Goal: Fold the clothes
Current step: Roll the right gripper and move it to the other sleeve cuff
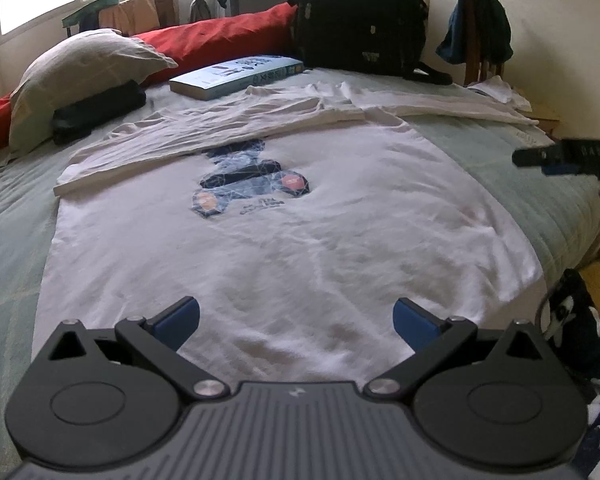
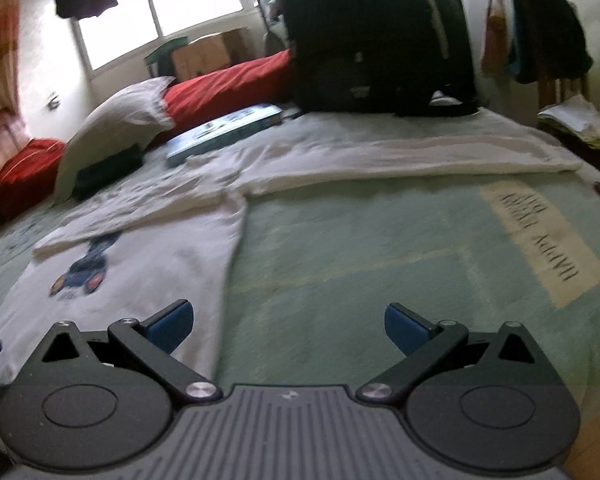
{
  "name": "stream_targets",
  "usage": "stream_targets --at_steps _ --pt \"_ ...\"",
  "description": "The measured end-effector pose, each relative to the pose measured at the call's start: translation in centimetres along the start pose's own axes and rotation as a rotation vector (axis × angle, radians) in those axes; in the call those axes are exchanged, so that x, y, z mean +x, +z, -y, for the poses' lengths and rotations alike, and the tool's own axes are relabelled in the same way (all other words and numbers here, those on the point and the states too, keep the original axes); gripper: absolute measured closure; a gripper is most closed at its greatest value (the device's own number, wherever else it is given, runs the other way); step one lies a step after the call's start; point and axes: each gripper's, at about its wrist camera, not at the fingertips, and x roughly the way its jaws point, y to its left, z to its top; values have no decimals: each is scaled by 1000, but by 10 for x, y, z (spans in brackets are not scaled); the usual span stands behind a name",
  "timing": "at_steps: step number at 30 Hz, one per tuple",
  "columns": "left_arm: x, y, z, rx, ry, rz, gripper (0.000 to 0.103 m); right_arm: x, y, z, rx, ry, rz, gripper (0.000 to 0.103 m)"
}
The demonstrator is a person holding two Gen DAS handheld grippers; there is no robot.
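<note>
Shirt: middle of frame, on the bed.
Book: behind shirt, upper centre.
Pillow: upper left.
Backpack: top centre, behind book.

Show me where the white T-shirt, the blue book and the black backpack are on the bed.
white T-shirt [image 1: 284,248]: left wrist view, on its plain front below the print.
blue book [image 1: 236,74]: left wrist view, on its cover.
black backpack [image 1: 356,16]: left wrist view, on its front panel.

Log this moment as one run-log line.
left tongs: open, over shirt hem | right tongs: open, over bedspread | white T-shirt: flat, top folded
</note>
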Motion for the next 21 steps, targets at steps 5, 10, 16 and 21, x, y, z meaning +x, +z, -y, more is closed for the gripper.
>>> stream_targets --at_steps 5,10,16,21 --pt "5 4 2 12 -10 -1 1 10 17 32 48 -30 58 0" --pt "11 11 4 19 -1 -5 1 28 39 74 151 -25 148 0" --pt "20 14 10 42 -2 -26 1 70 69 136 370 -21 142 0" --pt "27 17 10 44 6 -44 1 99 70 188 641 69 162 0"
